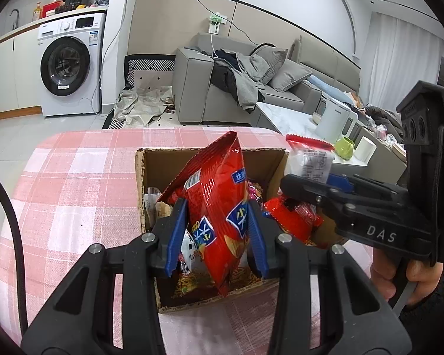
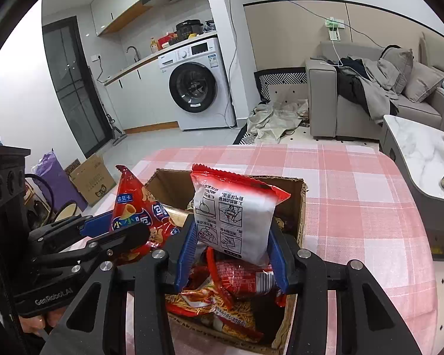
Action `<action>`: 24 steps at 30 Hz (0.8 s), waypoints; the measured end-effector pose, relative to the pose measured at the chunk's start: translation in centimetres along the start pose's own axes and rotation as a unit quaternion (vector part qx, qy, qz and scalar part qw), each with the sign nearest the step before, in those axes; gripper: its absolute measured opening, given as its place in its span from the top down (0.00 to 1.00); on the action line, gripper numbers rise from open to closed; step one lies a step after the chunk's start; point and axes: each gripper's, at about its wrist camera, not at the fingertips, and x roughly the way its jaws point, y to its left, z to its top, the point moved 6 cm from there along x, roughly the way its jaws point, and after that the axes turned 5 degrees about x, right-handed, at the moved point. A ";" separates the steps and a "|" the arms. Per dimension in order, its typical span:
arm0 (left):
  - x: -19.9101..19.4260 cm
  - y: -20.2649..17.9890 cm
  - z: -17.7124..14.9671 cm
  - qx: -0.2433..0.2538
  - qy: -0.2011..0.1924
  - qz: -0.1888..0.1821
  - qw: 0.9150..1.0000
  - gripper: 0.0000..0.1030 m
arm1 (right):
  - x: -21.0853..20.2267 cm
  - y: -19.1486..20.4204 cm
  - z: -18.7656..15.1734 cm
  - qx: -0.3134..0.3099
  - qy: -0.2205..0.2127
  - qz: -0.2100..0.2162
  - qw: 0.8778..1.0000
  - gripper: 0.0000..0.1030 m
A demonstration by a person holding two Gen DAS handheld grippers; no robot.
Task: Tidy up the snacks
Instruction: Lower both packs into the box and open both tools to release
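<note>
Two packets hang over one open cardboard box, each pinched in its own claw. The worktop, spread with a pink and white checked cloth, carries the box, whose flaps stand up and whose open mouth faces upward.

The left claw clamps its blue pads on the lower half of a red chip bag. The bag's long axis runs nearly upright, leaning a little, with its crimped top edge pointing up and away and its bottom corner dipping into the box.

The right claw grips a white noodle packet with red crimped ends. Its printed back faces the camera, the print upside down; its long axis stands roughly upright, tilted slightly, one red end uppermost and the lower end between the pads above the box.

The two claws sit just beside each other over the box. In the left view the right claw comes in from the right edge, a hand on its handle, and covers the box's right side. In the right view the left claw enters from the left and hides part of the chip bag.

Inside the box lie several more snacks: red wrappers, noodle packs printed with yellow noodles, and some small pale packets against the left wall.
</note>
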 end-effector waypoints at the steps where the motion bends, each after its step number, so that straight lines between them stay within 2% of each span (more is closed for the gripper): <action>1: 0.3 0.1 0.0 0.001 0.001 0.001 1.000 0.64 | 0.2 0.0 0.1 0.000 0.003 0.001 1.000 0.56; 6: 1.0 -0.4 -0.4 0.010 0.006 0.005 1.000 0.64 | 0.8 0.1 0.4 -0.010 0.005 -0.005 1.000 0.55; 11: 1.6 -0.8 -0.5 0.011 0.007 0.001 1.000 0.64 | 0.1 -0.1 0.4 -0.021 -0.005 -0.015 1.000 0.44; 13: 2.1 -0.7 -0.5 0.011 0.008 0.001 1.000 0.64 | -0.2 -0.5 0.5 -0.016 -0.008 -0.013 1.000 0.35; 20: 3.4 -0.5 -0.3 0.015 0.017 0.003 1.000 0.64 | -1.0 -1.6 0.4 -0.005 -0.015 -0.020 1.000 0.27; 24: 3.5 -0.4 0.1 0.009 0.022 0.000 1.000 0.64 | -1.8 -2.2 -0.2 0.000 -0.018 -0.018 1.000 0.19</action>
